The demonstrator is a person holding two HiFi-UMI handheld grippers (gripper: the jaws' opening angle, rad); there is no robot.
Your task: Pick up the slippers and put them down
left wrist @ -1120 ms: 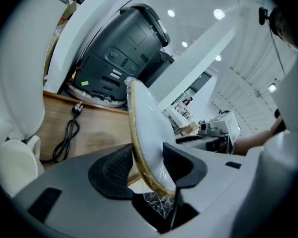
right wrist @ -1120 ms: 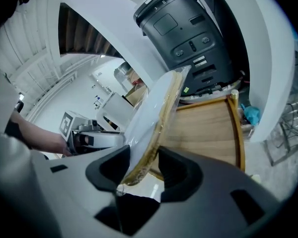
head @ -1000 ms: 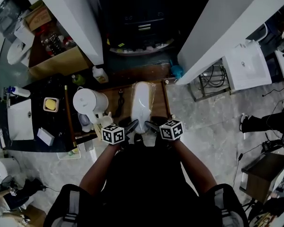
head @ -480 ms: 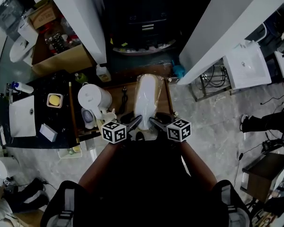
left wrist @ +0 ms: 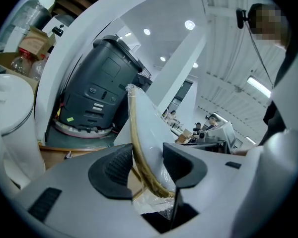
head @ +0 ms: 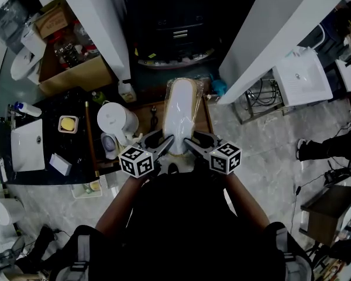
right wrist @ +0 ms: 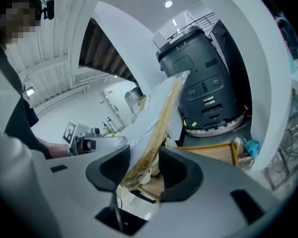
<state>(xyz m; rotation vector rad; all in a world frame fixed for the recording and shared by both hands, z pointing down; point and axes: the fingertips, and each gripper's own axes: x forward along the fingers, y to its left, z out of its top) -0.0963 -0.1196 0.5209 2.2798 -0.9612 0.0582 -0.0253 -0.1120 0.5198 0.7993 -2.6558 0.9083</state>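
A white pair of slippers [head: 181, 115] wrapped in clear plastic hangs above the wooden tray [head: 148, 117], held by its near end. In the head view my left gripper [head: 165, 144] grips the pack's left edge and my right gripper [head: 192, 144] its right edge. In the left gripper view the slippers [left wrist: 145, 133] stand on edge between the pads, with the left gripper [left wrist: 146, 165] shut on them. In the right gripper view the slippers [right wrist: 158, 114] run up and away from the right gripper [right wrist: 143, 168], which is shut on the tan sole edge.
A white kettle [head: 116, 119] stands left of the tray, with a small bottle [head: 126, 90] behind it. A dark grey machine [head: 176, 33] sits beyond, between two slanted white beams [head: 98, 23] [head: 276, 29]. A black counter [head: 52, 134] with a white basin [head: 26, 147] is at the left.
Both grippers have risen with the slippers, which now hang higher above the tray and look larger in the head view.
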